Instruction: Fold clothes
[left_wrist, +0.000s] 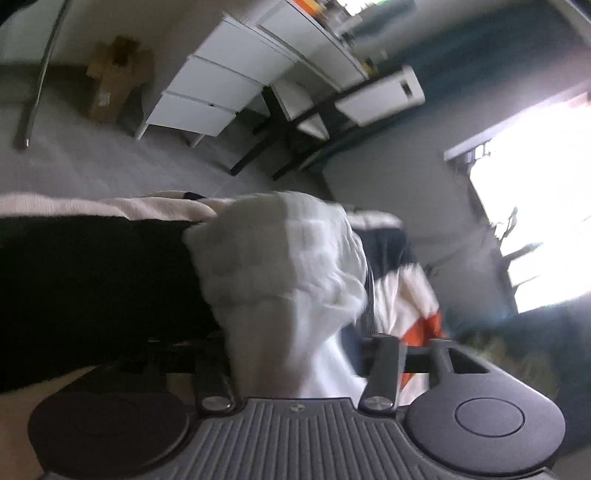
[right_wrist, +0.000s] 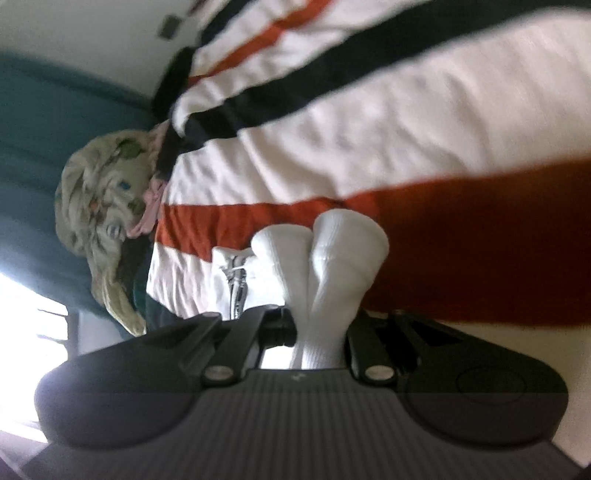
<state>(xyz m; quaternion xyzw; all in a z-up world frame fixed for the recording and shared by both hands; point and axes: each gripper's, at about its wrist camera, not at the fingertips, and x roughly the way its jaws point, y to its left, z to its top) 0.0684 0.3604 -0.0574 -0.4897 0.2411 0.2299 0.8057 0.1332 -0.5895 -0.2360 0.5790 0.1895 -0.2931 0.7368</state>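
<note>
Right gripper (right_wrist: 320, 332) pinches white sock (right_wrist: 332, 266) between its fingers | left gripper (left_wrist: 299, 350) spread, sock (left_wrist: 280, 258) between fingers, unpressed | striped cloth (right_wrist: 369, 129) beyond

Premises: a lived-in domestic room, by appearance a bedroom or spare room that doubles as a study. Grey carpet (left_wrist: 92, 166) covers the floor. A white drawer unit (left_wrist: 218, 85) stands against the wall, and beside it is a white desk on black crossed legs (left_wrist: 332, 66), its top cluttered with small items too blurred to identify. A cardboard box (left_wrist: 114, 81) sits on the carpet near the drawers. One wall is painted teal (right_wrist: 44, 122). Daylight enters through a large window (left_wrist: 535, 206) (overexposed, no detail outside). A striped white, navy and orange bedcover (right_wrist: 388, 129) carries a crumpled heap of patterned laundry (right_wrist: 99, 206).
</note>
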